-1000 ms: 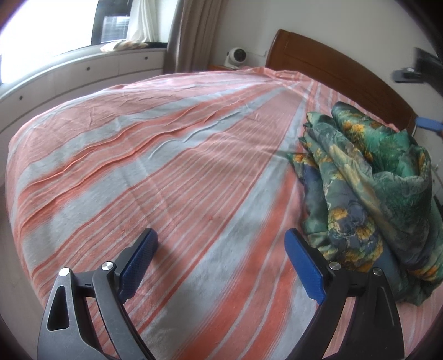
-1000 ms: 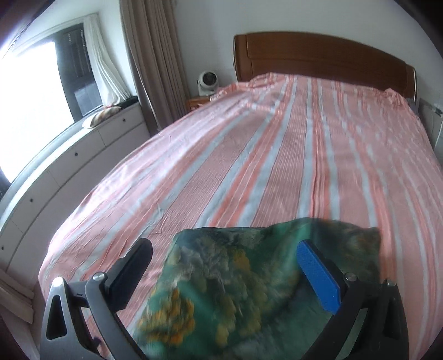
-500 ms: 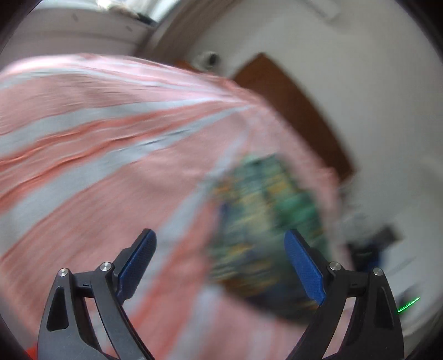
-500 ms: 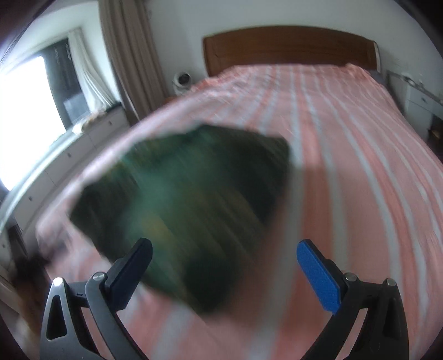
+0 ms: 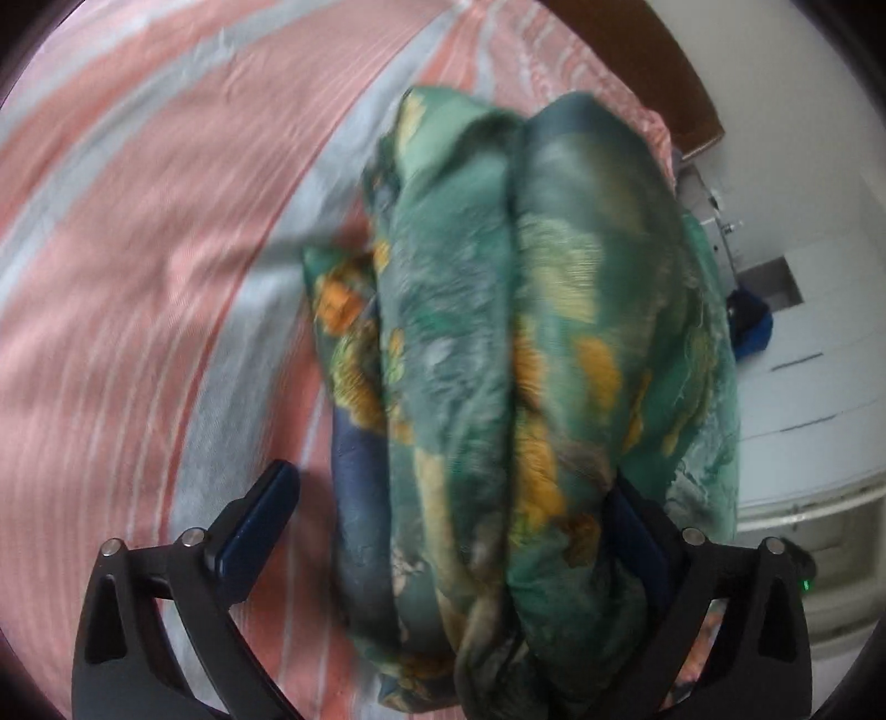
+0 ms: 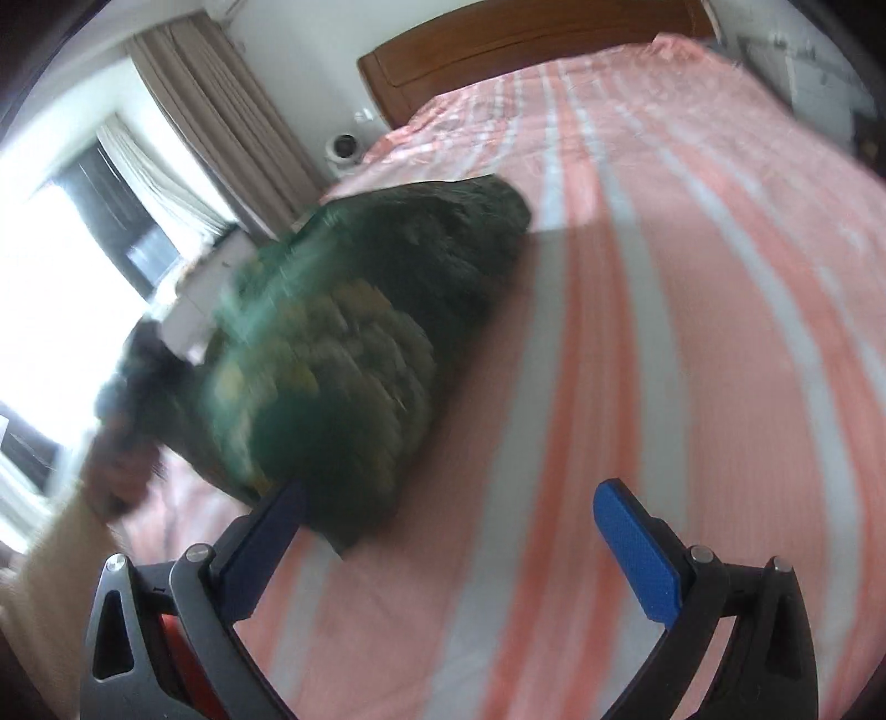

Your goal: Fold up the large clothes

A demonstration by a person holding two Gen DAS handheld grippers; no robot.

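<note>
A bundled green garment [image 5: 498, 332] with orange and blue flower print lies bunched on the striped bed [image 5: 138, 221]. My left gripper [image 5: 451, 479] straddles its near end with the jaws opening. The left pad stands clear of the cloth, and the right pad is half hidden behind a fold. In the right wrist view the same garment [image 6: 360, 332] is blurred, left of centre on the bed [image 6: 664, 277]. My right gripper [image 6: 448, 490] is open, its left fingertip at the cloth's near edge and only bedsheet between the pads.
A wooden headboard [image 6: 526, 44] closes the far end of the bed. A small fan [image 6: 343, 147], a curtain [image 6: 221, 122] and a bright window stand to the left. A person's hand [image 6: 111, 459] and pale sleeve show at the left. White drawers [image 5: 819, 387] flank the bed.
The left view swung from the open sheet onto the garment, which now fills the space between its jaws. In the right view the garment shifted from under the gripper to the left.
</note>
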